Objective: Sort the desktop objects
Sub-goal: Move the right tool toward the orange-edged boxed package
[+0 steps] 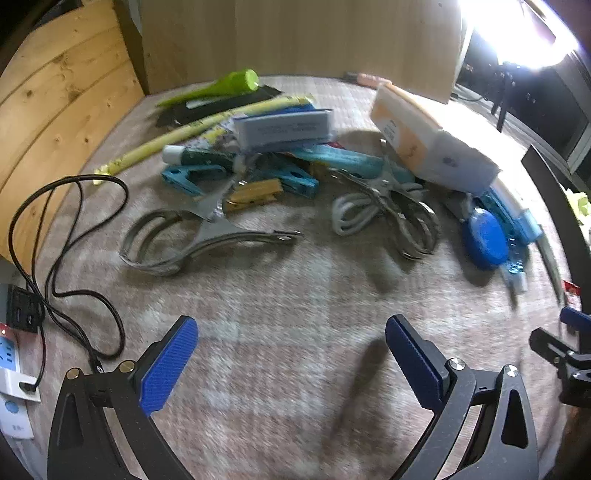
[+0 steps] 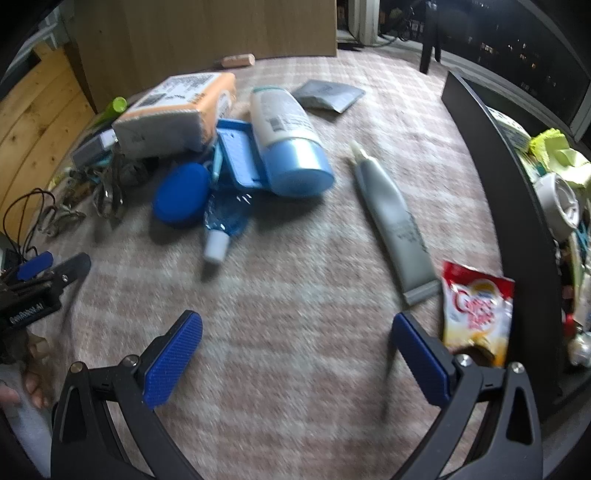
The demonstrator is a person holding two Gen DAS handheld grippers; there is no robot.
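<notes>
At 3 o'clock the black bin (image 2: 476,155) already holds some items; most clutter (scissors (image 1: 402,218), bottle (image 2: 288,140), grey tube (image 2: 395,221)) remains. Left gripper (image 1: 291,363) and right gripper (image 2: 297,360) wide, empty.

Your left wrist view smears the small blue bottle (image 1: 517,258) beyond reading. The orange pack (image 1: 424,140) hides whatever lies beneath it. In your right wrist view the black bin (image 2: 517,229) runs off frame, contents indistinct.

A pink-and-white checked cloth (image 1: 295,295) covers the desk. Behind it stands a brown board (image 1: 295,37), pine planks (image 1: 55,92) to its left, glaring light (image 1: 517,29) to its right.
</notes>
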